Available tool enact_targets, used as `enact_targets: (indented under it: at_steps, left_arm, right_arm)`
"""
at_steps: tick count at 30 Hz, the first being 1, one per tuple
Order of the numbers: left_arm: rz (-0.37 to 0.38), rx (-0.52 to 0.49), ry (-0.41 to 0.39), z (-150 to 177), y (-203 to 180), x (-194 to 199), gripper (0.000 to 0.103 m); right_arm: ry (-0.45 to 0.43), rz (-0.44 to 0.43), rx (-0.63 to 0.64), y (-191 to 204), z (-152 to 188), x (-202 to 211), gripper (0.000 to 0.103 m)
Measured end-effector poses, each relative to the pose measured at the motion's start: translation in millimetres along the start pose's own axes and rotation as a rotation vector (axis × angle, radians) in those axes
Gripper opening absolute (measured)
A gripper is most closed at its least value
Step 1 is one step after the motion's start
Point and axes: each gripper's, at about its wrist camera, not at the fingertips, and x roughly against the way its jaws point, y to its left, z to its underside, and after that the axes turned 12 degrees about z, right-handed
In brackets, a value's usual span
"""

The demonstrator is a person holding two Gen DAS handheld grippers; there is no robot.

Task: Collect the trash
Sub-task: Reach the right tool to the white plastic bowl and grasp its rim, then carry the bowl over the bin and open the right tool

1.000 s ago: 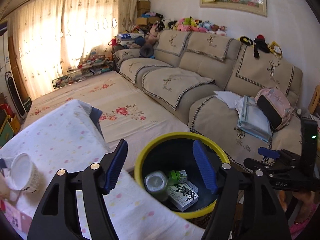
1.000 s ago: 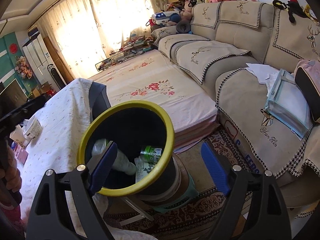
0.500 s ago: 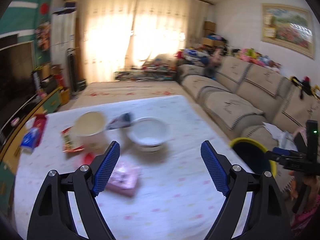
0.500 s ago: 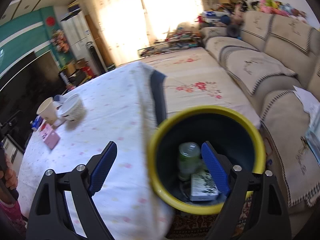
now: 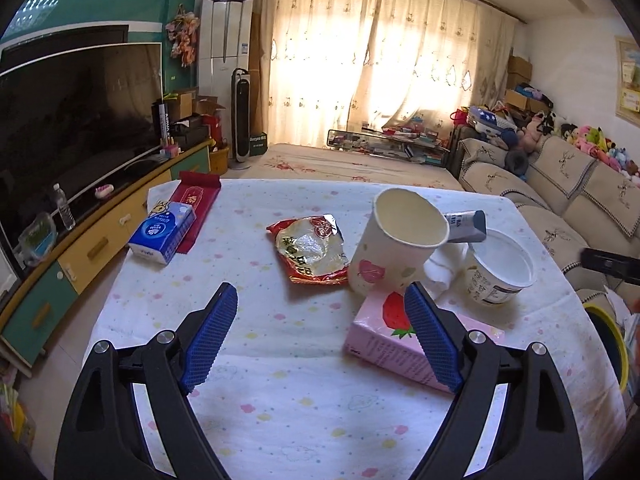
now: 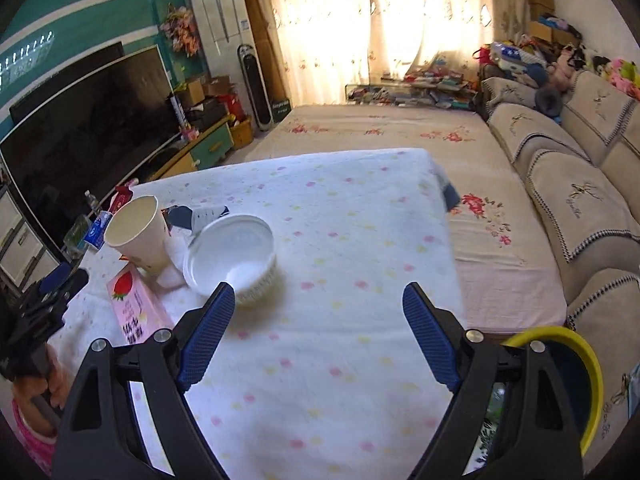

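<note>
On the table with a dotted white cloth lie a paper cup, a white plastic tub, a red and silver snack wrapper, a pink strawberry box and a crumpled tube. My left gripper is open and empty, just short of the cup and box. My right gripper is open and empty above the cloth, right of the tub and cup. The yellow-rimmed bin stands beside the table at lower right.
A blue tissue pack and a red packet lie at the table's far left. A TV on a low cabinet runs along the left. A sofa and a floral mat lie right and beyond.
Both grippers have swung from over the bin to the table. The left now faces the cup, wrapper and pink box up close. The right has the bin at its lower right.
</note>
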Motion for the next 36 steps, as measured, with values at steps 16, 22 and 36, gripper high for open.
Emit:
enact_targets:
  at_steps: [16,22,36]
  left_arm:
    - [-0.014,-0.021,-0.002,5.8,-9.9,0.7,0.086]
    - [-0.012,-0.027,0.0,6.4,-13.0,1.8,0.086]
    - [-0.004,-0.039,-0.002,6.8,-13.3,2.0,0.086]
  right_arm:
    - [0.191,0.025,0.06,51.6,-14.5,-99.8,0.035]
    - [0.18,-0.032,0.019,46.3,-10.3,-95.1,0.008]
    - [0.07,-0.031,-0.023,10.4,2.9,-24.8,0.007]
